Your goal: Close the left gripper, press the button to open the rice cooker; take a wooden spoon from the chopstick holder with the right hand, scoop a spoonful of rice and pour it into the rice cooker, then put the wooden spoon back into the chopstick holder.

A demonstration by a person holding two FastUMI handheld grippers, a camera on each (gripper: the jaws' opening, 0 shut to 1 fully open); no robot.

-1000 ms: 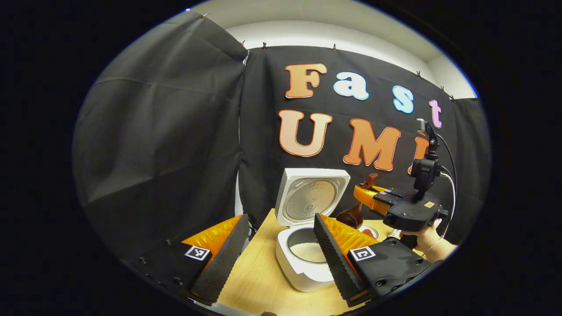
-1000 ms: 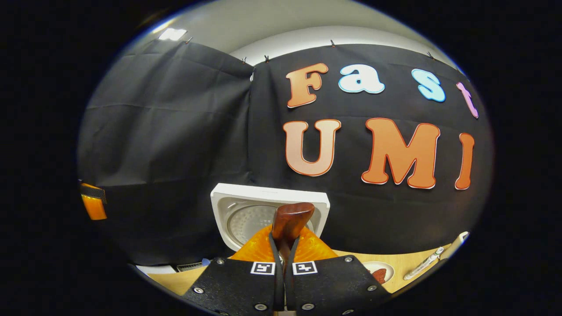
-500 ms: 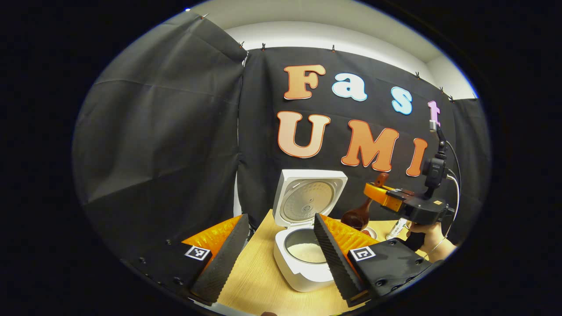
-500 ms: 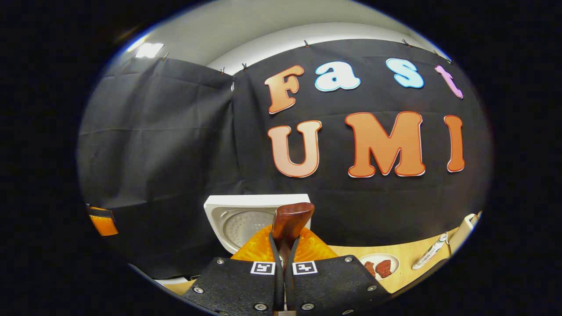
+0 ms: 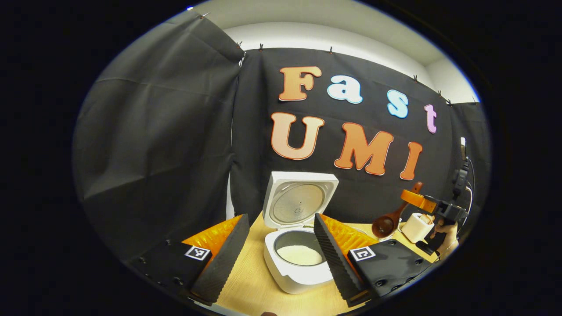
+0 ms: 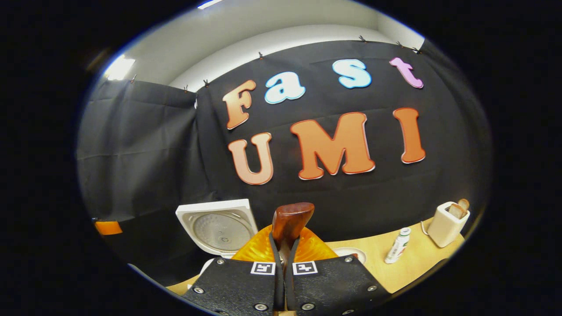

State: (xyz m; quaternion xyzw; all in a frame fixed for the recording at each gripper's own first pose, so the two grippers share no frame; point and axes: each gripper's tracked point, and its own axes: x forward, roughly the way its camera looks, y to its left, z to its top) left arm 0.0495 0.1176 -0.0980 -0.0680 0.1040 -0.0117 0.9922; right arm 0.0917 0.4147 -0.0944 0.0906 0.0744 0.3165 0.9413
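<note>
The white rice cooker [image 5: 295, 274] stands open on the wooden table [image 5: 259, 285], its lid [image 5: 300, 204] tilted up and white rice [image 5: 300, 254] in the pot. My left gripper [image 5: 280, 216] hovers in front of it, open and holding nothing. In the left gripper view my right gripper [image 5: 415, 199] is at the far right, holding the wooden spoon [image 5: 386, 224] with its bowl hanging down, just left of the cream chopstick holder [image 5: 416, 227]. In the right gripper view my right gripper [image 6: 284, 245] is shut on the spoon's handle [image 6: 290, 219].
On the table to the right stand the chopstick holder [image 6: 445, 224] with a wooden utensil in it, a white tube [image 6: 397, 245] and a small plate [image 6: 349, 253]. The cooker's lid [image 6: 217, 226] is at lower left. A hand [image 5: 445, 235] holds the right gripper.
My right gripper has carried the spoon rightward, away from above the cooker and over to beside the chopstick holder. The left gripper has stayed open in front of the cooker.
</note>
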